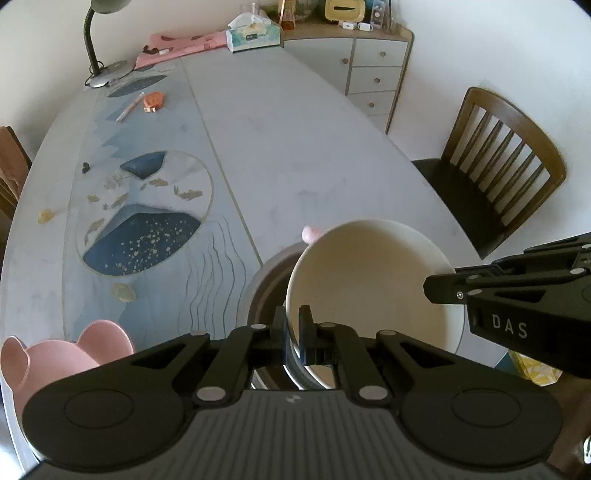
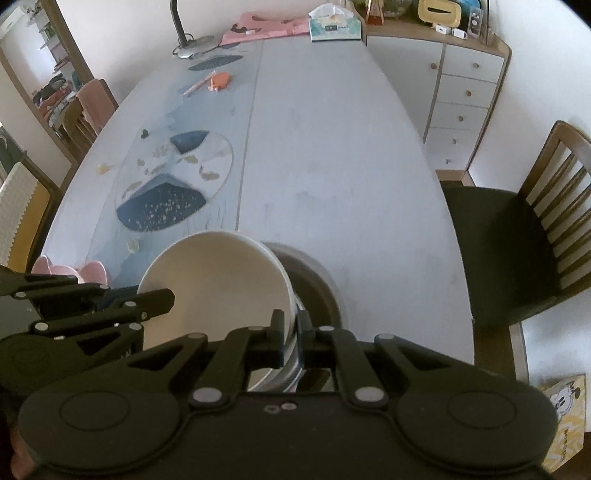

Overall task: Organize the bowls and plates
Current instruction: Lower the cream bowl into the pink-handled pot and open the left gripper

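A cream bowl [image 1: 365,280] is held tilted over a dark grey bowl [image 1: 264,291] near the table's front edge. My left gripper [image 1: 292,325] is shut on the cream bowl's left rim. My right gripper [image 2: 290,326] is shut on the same cream bowl's [image 2: 218,280] right rim, above the grey bowl [image 2: 314,284]. The right gripper shows in the left wrist view [image 1: 436,291], and the left gripper shows in the right wrist view [image 2: 162,299]. A pink bear-eared bowl [image 1: 62,358] sits at the front left, also in the right wrist view [image 2: 92,271].
The long grey table [image 1: 295,147] carries a desk lamp [image 1: 99,44], a tissue box [image 1: 253,35], a pink cloth, a pen and an orange item [image 1: 153,99] at its far end. A wooden chair [image 1: 495,173] stands to the right. A drawer cabinet [image 1: 373,70] is behind.
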### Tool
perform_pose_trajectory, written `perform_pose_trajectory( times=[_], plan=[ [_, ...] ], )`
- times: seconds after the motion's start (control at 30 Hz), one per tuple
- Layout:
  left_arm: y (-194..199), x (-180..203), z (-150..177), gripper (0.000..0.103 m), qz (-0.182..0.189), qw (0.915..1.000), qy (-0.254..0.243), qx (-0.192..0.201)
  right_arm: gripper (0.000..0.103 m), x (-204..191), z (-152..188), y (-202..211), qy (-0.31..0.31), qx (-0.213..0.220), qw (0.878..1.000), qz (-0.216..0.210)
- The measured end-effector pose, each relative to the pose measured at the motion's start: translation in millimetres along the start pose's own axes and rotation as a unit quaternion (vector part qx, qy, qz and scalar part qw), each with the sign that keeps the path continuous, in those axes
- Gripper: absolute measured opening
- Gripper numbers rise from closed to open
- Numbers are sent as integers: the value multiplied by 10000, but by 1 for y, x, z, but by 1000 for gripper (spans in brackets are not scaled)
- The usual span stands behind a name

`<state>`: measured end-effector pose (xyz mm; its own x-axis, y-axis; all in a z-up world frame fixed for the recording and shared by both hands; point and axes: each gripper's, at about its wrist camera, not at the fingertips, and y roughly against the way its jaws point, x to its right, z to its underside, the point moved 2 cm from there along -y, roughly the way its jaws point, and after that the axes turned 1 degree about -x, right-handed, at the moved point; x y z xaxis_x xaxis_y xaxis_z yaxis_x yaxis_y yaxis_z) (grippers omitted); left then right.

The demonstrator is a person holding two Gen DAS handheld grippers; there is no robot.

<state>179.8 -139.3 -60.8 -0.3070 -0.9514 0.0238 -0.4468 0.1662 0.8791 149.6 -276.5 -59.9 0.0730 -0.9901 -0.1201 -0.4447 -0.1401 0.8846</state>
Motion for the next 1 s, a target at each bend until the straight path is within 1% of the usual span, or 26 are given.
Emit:
perform_pose_trajectory(
  times=[0.17, 0.37, 0.47, 0.57, 1.0],
  plan=[
    [-4, 4, 10, 5, -99, 9997, -206, 119, 7, -1, 10, -4, -12, 3, 10000, 18],
    [-13, 5, 19, 5, -126, 9996, -249, 97, 7, -1, 19, -11, -19, -37, 10000, 40],
    [-17, 6, 23, 5, -215, 9993, -293, 116, 8, -2, 22, -14, -6, -30, 10000, 45],
    [-20, 6, 23, 5, -266, 9990, -320, 143, 8, -3, 23, -15, 16, -1, 10000, 51],
    [-33, 5, 24, 5, -266, 9989, -365, 121, 8, -3, 24, -28, 83, -41, 9999, 121]
  ],
)
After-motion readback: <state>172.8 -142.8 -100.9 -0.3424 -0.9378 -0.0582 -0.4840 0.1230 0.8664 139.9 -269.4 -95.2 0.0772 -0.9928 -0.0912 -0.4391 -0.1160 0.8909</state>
